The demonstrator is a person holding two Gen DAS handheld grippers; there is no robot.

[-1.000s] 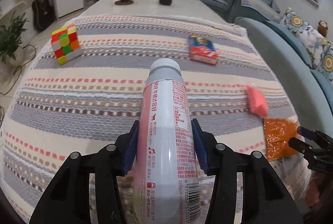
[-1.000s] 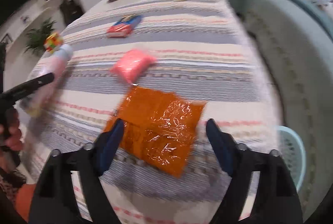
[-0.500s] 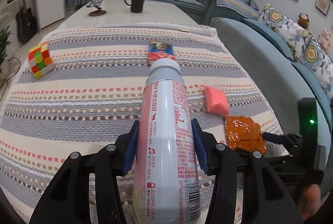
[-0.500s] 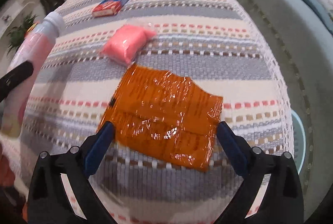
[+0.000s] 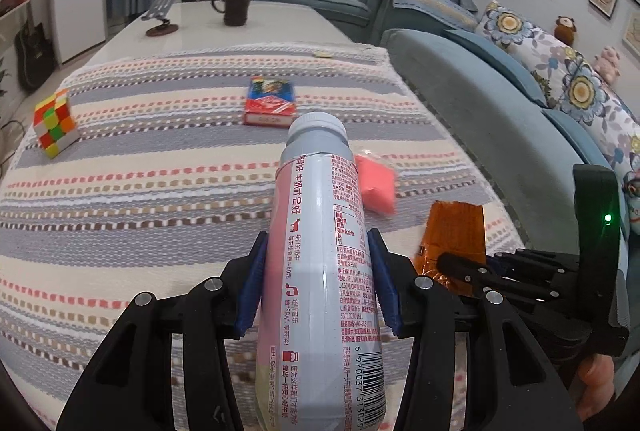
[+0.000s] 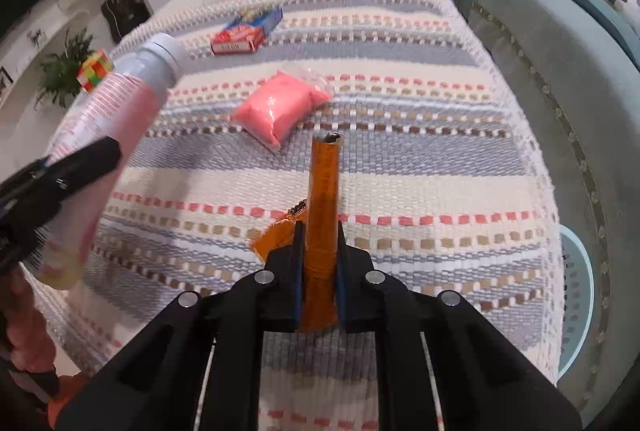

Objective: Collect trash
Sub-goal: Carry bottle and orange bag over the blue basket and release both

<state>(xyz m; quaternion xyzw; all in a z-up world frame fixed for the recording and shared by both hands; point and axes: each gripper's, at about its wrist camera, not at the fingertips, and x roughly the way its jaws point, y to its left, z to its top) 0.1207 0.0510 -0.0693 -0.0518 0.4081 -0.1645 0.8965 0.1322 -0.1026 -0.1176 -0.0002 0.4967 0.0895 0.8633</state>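
My left gripper (image 5: 318,285) is shut on a pink and white drink bottle (image 5: 320,251) with a grey cap, held above the striped tablecloth; the bottle also shows at the left of the right wrist view (image 6: 108,135). My right gripper (image 6: 318,267) is shut on an orange plastic wrapper (image 6: 323,199), pinched edge-on and lifted off the cloth; the wrapper also shows in the left wrist view (image 5: 454,231). A pink packet (image 6: 280,103) lies on the cloth just beyond it. A red and blue box (image 6: 246,31) lies farther back.
A Rubik's cube (image 5: 54,123) sits at the table's left side. A dark mug (image 5: 236,9) and a small stand (image 5: 160,19) are on the bare far end. A teal sofa (image 6: 560,71) runs along the right. A light-blue basket (image 6: 576,295) stands between table and sofa.
My right gripper has closed on the orange wrapper, which now stands on edge between the fingers. The left gripper has shifted right with the bottle.
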